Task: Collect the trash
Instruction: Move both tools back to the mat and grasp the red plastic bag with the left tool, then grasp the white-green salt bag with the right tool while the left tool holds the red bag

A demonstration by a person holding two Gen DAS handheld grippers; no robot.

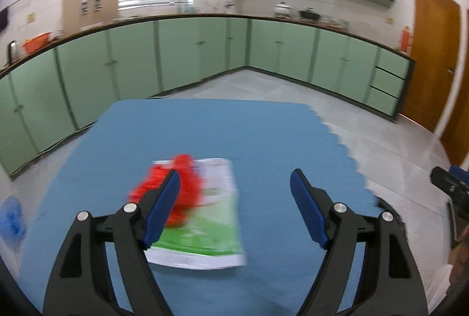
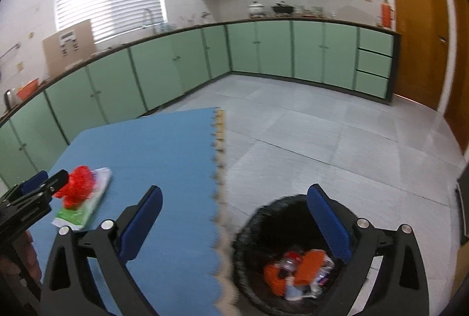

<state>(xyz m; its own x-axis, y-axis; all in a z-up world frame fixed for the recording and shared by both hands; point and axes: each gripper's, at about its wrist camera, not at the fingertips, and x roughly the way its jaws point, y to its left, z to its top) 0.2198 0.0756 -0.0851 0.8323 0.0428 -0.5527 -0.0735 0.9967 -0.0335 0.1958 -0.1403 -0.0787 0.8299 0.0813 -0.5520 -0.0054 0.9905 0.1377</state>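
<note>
Bin already holding scraps; red bag and green packet still lying on mat. Left gripper, right gripper both gaping wide, carrying nothing.

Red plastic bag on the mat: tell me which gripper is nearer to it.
Left. The left gripper hangs open right over the red plastic bag and the green packet. The right gripper is open above the black trash bin, off the mat's edge.
</note>
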